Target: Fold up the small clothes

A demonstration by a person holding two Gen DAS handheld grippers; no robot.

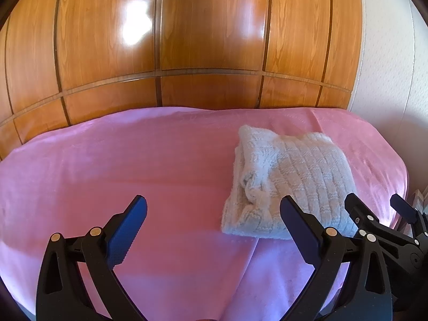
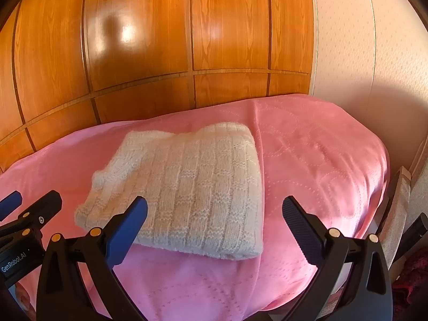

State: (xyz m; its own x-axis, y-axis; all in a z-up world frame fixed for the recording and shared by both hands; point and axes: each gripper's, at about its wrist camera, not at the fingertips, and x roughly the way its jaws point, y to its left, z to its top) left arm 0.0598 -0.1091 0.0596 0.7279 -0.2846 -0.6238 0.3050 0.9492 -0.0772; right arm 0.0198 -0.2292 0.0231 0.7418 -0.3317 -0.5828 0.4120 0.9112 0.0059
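White ribbed knit sweater (image 2: 184,187) lies folded into a thick rectangle on the pink bedspread (image 2: 307,160), layered edges facing left, both left hand-held gripper (image 1: 213,208) and right hand-held gripper (image 2: 214,208) spread apart, empty, above it.

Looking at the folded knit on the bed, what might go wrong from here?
The folded white knitted garment has loose bunched layers at its left edge; a nudge from either open gripper could undo the fold. The soft pink bedspread may wrinkle and drag the garment if pressed.
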